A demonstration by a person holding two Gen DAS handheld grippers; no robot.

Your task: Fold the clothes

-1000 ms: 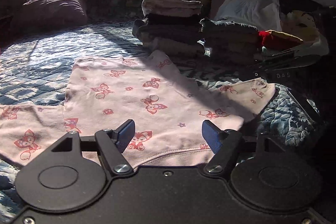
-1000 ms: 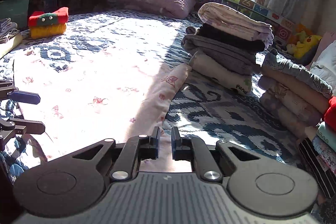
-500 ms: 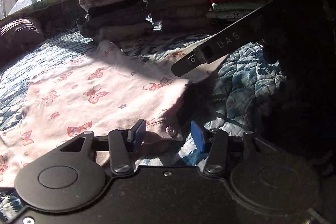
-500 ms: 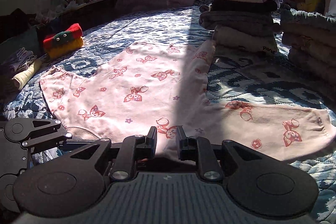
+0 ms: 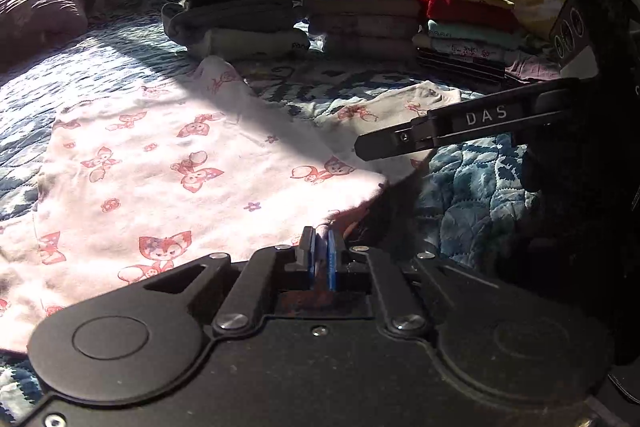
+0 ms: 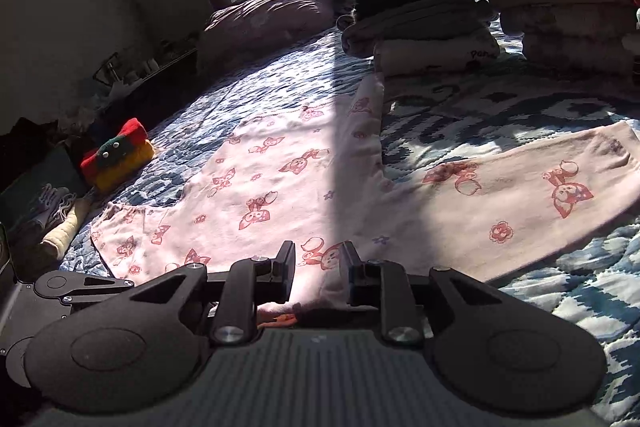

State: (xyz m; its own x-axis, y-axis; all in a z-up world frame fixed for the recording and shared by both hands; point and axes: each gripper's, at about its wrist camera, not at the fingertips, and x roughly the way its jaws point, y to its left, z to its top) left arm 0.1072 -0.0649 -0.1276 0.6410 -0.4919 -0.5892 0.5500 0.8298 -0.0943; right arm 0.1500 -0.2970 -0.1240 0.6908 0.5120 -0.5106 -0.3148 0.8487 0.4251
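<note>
A pink garment (image 5: pixel 180 167) printed with red foxes lies spread flat on a blue patterned quilt (image 5: pixel 472 195). My left gripper (image 5: pixel 320 255) is shut on the garment's near edge, with a fold of pink cloth pinched between its blue pads. To its right, a black finger (image 5: pixel 460 131) of the right gripper reaches over the garment's corner. In the right wrist view, the right gripper (image 6: pixel 318 269) stands open low over the same garment (image 6: pixel 280 187). The near hem bunches up in the gap between its fingers. One sleeve (image 6: pixel 540 187) stretches out to the right.
Stacks of folded clothes (image 5: pixel 236 11) (image 5: pixel 360 19) (image 5: pixel 468 23) line the far side of the bed, just past the garment. A purple pillow (image 6: pixel 272 11) lies under the window. A red, green and yellow folded item (image 6: pixel 116 155) sits at the quilt's left edge.
My left gripper has shut on the garment's near edge; it stood open before. The right gripper has come down to the hem beside it, and its jaws have widened a little.
</note>
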